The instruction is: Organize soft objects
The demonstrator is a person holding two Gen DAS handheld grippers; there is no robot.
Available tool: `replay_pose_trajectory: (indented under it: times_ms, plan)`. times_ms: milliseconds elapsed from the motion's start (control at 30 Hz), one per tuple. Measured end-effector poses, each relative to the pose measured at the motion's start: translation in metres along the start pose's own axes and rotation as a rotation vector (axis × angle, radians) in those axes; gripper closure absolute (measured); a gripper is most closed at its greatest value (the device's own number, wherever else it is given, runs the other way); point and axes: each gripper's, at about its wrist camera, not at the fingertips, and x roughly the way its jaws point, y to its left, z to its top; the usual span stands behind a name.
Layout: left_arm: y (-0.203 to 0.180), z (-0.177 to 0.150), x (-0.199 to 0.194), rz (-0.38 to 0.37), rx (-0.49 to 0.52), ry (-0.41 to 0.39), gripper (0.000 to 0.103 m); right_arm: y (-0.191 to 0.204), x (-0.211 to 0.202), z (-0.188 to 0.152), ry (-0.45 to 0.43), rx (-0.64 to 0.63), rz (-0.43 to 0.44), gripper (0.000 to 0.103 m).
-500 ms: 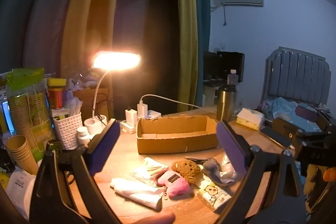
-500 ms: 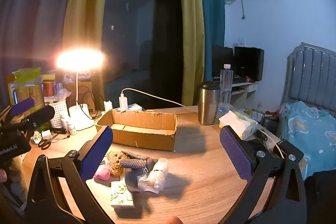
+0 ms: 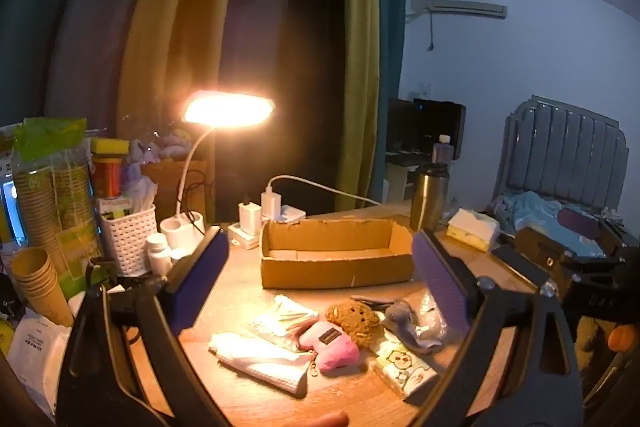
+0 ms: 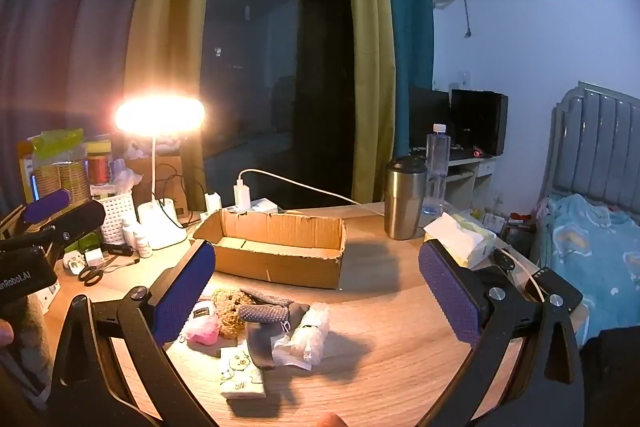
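Observation:
Soft things lie in a pile on the wooden table: a pink plush (image 3: 330,345) (image 4: 202,327), a brown plush (image 3: 354,317) (image 4: 230,307), a grey plush (image 3: 400,315) (image 4: 262,313), a white folded cloth (image 3: 260,361), a tissue pack with a cartoon (image 3: 404,371) (image 4: 242,373) and a white plastic-wrapped roll (image 4: 310,331). An empty cardboard box (image 3: 336,259) (image 4: 276,247) stands behind them. My left gripper (image 3: 320,287) is open above the pile. My right gripper (image 4: 316,291) is open, to the right of it.
A lit desk lamp (image 3: 228,111) (image 4: 160,115), a white basket (image 3: 128,243), stacked paper cups (image 3: 36,283), chargers (image 3: 260,211), a steel tumbler (image 4: 404,195), a water bottle (image 4: 436,167), a tissue box (image 4: 464,235) and scissors (image 4: 90,273) ring the table. A bed (image 4: 592,247) is at right.

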Motion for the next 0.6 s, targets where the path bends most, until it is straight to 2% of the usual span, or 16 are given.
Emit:
replay_pose_trajectory:
  times_ms: [600]
  plan:
    - [0.0026,0.0031,0.0014,0.001,-0.008,0.01,0.009,-0.001,0.0003,-0.0016,0.004,0.011,0.003,0.0]
